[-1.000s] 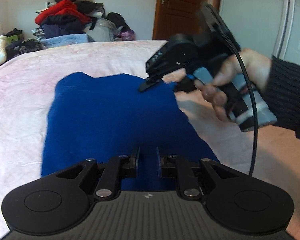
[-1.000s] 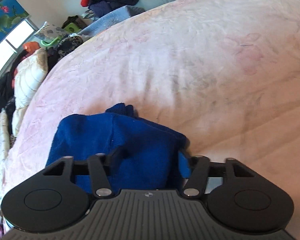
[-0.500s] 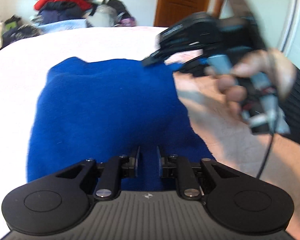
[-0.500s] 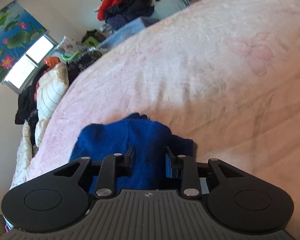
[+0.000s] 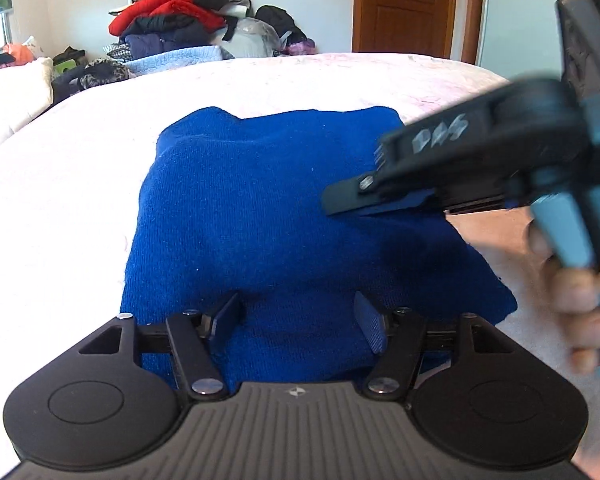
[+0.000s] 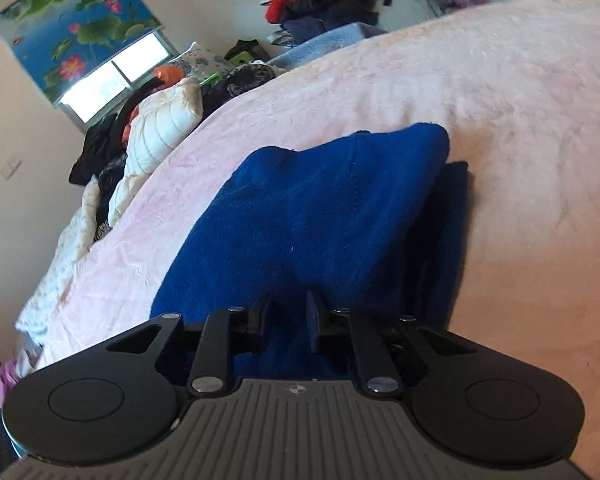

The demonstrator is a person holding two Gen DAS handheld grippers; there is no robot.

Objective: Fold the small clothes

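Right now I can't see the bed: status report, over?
Left gripper jaws opening, not pinching. Right gripper jaws closing over blue garment. Garment folded on pink bedspread. Nothing in the way.

Bright daylight from the window (image 6: 112, 80) at left, blown out to white. Pink bedspread (image 5: 80, 184) overexposed on its near left side. Soft shadow along the blue garment (image 6: 320, 216) at its right fold. Motion blur on the right claw (image 5: 342, 202) and hand (image 5: 580, 280). Strong fisheye bending at edges.
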